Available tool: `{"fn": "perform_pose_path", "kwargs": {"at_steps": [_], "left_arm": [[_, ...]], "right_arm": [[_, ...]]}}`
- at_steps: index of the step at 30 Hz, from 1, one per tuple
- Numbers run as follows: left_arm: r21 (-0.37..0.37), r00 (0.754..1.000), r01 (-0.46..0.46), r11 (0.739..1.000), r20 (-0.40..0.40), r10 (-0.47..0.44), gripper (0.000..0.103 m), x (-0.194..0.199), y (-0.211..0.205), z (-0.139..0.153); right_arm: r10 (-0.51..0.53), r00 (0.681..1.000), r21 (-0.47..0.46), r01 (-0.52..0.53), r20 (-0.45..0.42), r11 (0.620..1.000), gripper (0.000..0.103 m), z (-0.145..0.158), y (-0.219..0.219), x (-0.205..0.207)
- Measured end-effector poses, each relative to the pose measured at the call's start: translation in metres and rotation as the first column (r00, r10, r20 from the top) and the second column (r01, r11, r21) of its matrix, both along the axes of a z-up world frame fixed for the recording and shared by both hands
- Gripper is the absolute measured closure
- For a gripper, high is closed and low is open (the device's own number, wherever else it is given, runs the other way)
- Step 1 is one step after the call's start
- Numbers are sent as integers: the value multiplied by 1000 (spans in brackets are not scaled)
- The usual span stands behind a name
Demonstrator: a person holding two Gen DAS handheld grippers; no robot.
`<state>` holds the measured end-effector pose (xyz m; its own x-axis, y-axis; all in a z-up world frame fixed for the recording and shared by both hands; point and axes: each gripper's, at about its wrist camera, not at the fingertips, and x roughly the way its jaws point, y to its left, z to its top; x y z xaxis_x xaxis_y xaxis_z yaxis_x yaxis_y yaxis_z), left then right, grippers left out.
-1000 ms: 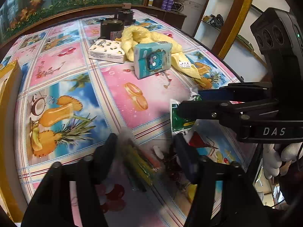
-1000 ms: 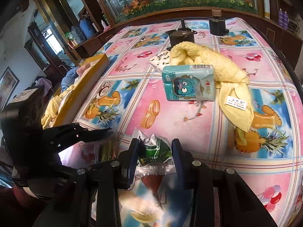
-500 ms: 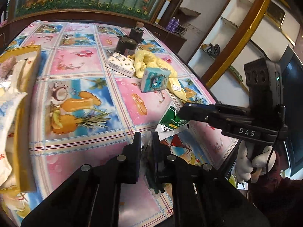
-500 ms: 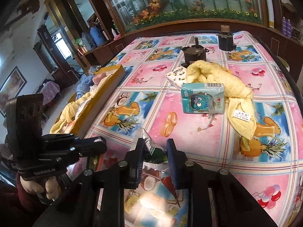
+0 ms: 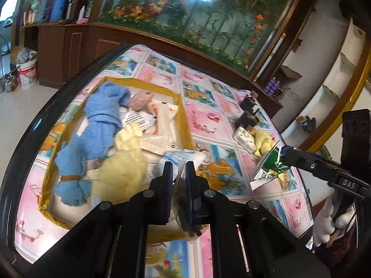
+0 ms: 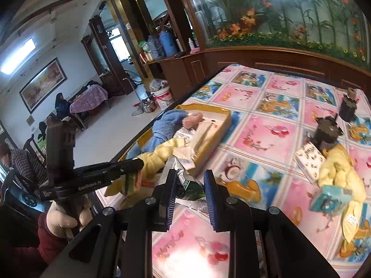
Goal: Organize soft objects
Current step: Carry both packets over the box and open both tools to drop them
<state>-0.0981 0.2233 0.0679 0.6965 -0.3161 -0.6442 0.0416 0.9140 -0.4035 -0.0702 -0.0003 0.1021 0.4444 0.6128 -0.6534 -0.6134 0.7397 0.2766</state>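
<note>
My left gripper point(image 5: 179, 173) is clamped on a thin clear packet point(image 5: 183, 210) that hangs down between its nearly closed fingers, and it hovers over the near right corner of the yellow box point(image 5: 185, 125), which already holds the blue towel point(image 5: 97, 125) and other soft things. So for this arm the goal lies straight ahead and a little left, just below the tips; I judge a short push forward and a release would do. My right gripper point(image 6: 189, 193) grasps a green and white packet point(image 6: 189, 188) (crumpled, pinched more against the left finger than the right, jaws only part closed). From it the box point(image 6: 212, 143) lies ahead and left, farther off, so the left arm is nearer.
</note>
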Motion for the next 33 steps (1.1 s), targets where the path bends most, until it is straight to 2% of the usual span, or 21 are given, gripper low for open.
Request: {"fn": "perform_pose_path", "kwargs": {"at_steps": [4, 6, 8, 10, 12, 16, 20, 21, 22, 24, 25, 28, 30, 33], "left_arm": [[53, 996, -76, 996, -49, 79, 95, 10, 12, -20], [50, 995, -83, 995, -46, 85, 92, 8, 16, -24], [32, 997, -63, 997, -47, 65, 84, 4, 18, -24], [26, 998, -46, 999, -46, 47, 54, 0, 17, -25], [23, 999, -32, 999, -36, 33, 47, -7, 18, -24], [20, 999, -27, 999, -31, 27, 46, -15, 19, -22], [-1, 999, -43, 999, -33, 43, 44, -19, 25, -20], [-7, 998, -51, 999, -32, 50, 40, -19, 26, -18], [-6, 998, -58, 998, -27, 58, 36, -19, 27, -17], [0, 997, -71, 997, -17, 71, 34, -20, 26, -14], [5, 997, -80, 997, -16, 80, 33, -20, 25, -12], [58, 994, -105, 993, -24, 107, 29, -19, 16, -10], [92, 993, -108, 990, -26, 111, 29, -19, 8, -7], [148, 995, -99, 984, -11, 102, 29, -23, -7, -3]], "right_arm": [[47, 999, -21, -48, -15, 999, 79, -4, 50, 21], [61, 998, -36, -62, -29, 997, 79, -10, 72, 32], [67, 996, -44, -69, -50, 997, 79, -18, 89, 43], [72, 995, -58, -76, -67, 995, 79, -26, 105, 54], [79, 991, -57, -86, -109, 995, 79, -36, 118, 63], [48, 988, -83, -61, -145, 995, 76, -58, 134, 87], [-3, 990, -92, -11, -144, 996, 75, -63, 130, 100], [-5, 990, -84, -6, -139, 996, 74, -61, 127, 99], [-11, 992, -79, 1, -125, 997, 72, -58, 123, 97], [-26, 996, -79, 19, -89, 997, 60, -49, 113, 89], [-29, 997, -77, 24, -72, 997, 59, -45, 107, 84], [-41, 999, -79, 39, -28, 996, 55, -36, 90, 70], [-51, 999, -86, 50, -3, 995, 45, -33, 78, 57], [-70, 997, -93, 71, 14, 993, 43, -35, 58, 44]]}}
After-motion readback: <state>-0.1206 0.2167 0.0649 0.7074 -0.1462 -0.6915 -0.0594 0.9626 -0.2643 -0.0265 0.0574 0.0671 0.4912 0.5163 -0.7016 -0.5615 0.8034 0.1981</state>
